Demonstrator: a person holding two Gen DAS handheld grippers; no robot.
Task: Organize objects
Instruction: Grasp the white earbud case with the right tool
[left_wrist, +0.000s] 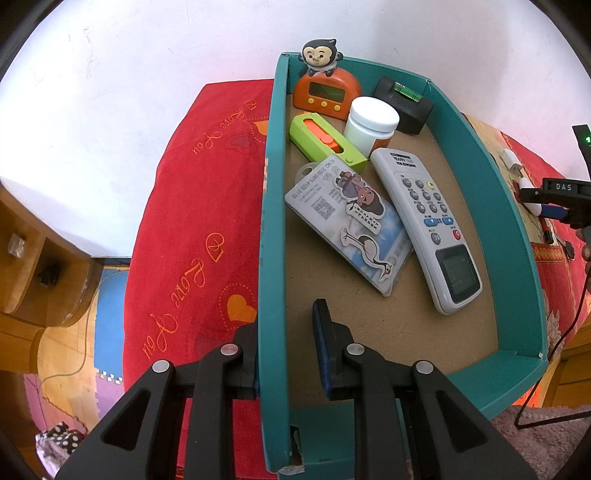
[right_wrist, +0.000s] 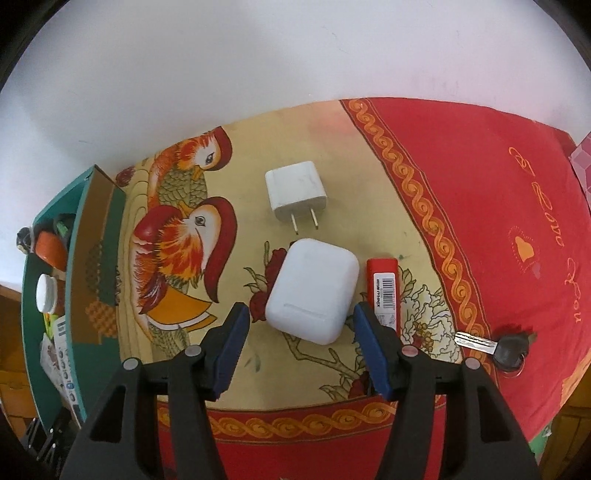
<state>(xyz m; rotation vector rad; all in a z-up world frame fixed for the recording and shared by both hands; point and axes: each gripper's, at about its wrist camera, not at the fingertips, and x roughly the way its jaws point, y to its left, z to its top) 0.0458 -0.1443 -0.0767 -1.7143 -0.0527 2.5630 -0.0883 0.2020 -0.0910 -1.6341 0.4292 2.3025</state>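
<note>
The left gripper (left_wrist: 284, 332) clamps the teal box's (left_wrist: 271, 206) side wall; the right gripper (right_wrist: 299, 328) hangs open astride the white earbud case (right_wrist: 312, 290) on the desk; closing could nudge the red lighter (right_wrist: 384, 290) just beside it; beyond, one charger plug (right_wrist: 295, 194), one key (right_wrist: 491, 345); six items boxed.

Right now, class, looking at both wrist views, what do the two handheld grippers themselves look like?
Both look alike. The left gripper and right gripper have black plastic linkage bodies with triangular cut-outs and round silver pivot pins. Their fingers carry flat blue pads on the inner faces.
</note>
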